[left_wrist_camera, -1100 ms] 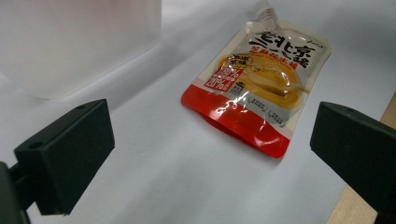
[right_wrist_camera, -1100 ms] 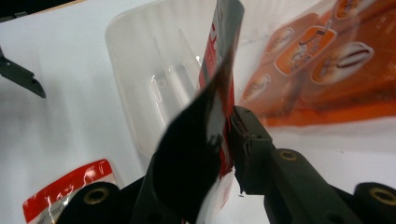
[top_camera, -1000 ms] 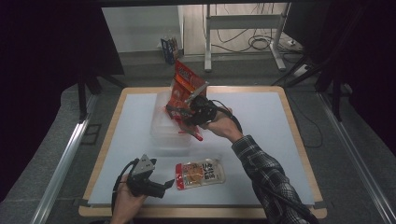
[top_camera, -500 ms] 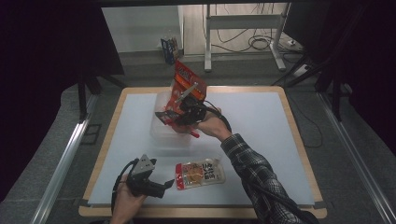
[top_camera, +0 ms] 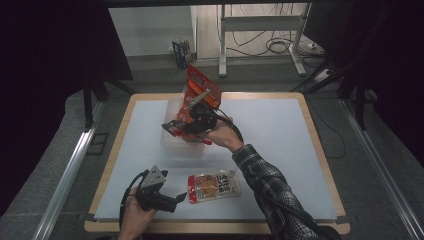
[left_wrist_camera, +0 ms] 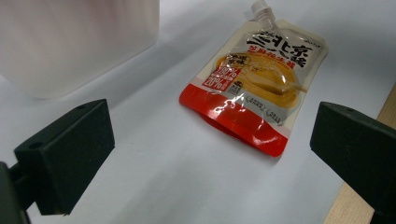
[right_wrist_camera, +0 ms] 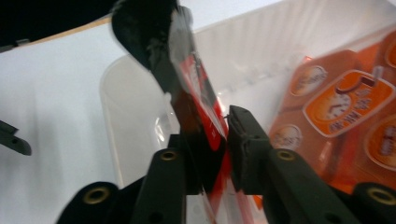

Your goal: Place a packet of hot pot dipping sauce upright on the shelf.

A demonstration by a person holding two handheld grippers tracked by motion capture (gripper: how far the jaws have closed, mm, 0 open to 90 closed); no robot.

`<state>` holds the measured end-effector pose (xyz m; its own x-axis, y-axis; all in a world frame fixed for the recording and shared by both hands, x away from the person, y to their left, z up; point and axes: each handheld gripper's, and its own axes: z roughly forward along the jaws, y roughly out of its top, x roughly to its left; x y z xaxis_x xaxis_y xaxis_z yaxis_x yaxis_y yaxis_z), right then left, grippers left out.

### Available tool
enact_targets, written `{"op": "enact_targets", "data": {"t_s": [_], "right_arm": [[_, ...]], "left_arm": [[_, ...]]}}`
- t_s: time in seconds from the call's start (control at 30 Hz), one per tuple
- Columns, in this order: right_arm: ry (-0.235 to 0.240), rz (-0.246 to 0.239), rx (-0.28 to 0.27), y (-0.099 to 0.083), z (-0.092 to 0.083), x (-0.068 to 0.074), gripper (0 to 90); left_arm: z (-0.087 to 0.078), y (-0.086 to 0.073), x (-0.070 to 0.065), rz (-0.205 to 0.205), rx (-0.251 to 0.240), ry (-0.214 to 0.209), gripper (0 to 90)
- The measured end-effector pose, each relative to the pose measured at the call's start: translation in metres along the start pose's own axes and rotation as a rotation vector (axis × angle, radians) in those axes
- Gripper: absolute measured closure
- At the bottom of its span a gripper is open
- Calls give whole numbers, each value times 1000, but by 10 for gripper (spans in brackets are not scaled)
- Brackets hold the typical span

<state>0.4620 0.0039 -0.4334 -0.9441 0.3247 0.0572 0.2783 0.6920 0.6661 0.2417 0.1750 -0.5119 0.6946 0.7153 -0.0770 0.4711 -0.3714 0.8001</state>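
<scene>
My right gripper (top_camera: 182,125) is shut on a small black-and-red packet (top_camera: 169,128), held tilted over a clear plastic container (top_camera: 182,147) at mid-table. In the right gripper view, the packet (right_wrist_camera: 187,88) stands between the jaws of the right gripper (right_wrist_camera: 219,140). Those jaws have just eased open a little. An orange snack bag (top_camera: 202,90) leans upright in the container's far side. My left gripper (top_camera: 181,196) lies open near the front edge, pointing at a red-and-cream spouted pouch (top_camera: 215,185). That pouch (left_wrist_camera: 257,88) lies flat ahead of the open left gripper (left_wrist_camera: 210,149), untouched.
The white table top (top_camera: 280,130) has a wooden rim (top_camera: 320,145). The container's frosted wall (left_wrist_camera: 79,42) stands left of the pouch in the left gripper view. The orange bag (right_wrist_camera: 345,107) is close on the right of the held packet.
My right hand has shifted left and slightly down with the packet, bringing it over the container. The left gripper and the pouch have stayed where they were.
</scene>
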Motion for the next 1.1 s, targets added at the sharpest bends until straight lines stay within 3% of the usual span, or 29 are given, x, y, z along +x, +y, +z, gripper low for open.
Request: {"op": "enact_targets", "data": {"t_s": [0.1, 0.47, 0.67, 0.83, 1.1], "right_arm": [[-18, -10, 20, -2, -2, 0, 672], [-36, -17, 58, -21, -18, -7, 622], [-31, -25, 94, -32, -27, -9, 722], [-39, -20, 114, -42, -32, -13, 864], [-41, -19, 102, -39, -19, -9, 884]], "left_arm": [[0, 0, 0, -1, 0, -2, 0], [2, 0, 0, -2, 5, -7, 0], [2, 0, -1, 0, 8, -8, 0], [2, 0, 0, -5, 5, -11, 0], [2, 0, 0, -7, 6, -9, 0]]}}
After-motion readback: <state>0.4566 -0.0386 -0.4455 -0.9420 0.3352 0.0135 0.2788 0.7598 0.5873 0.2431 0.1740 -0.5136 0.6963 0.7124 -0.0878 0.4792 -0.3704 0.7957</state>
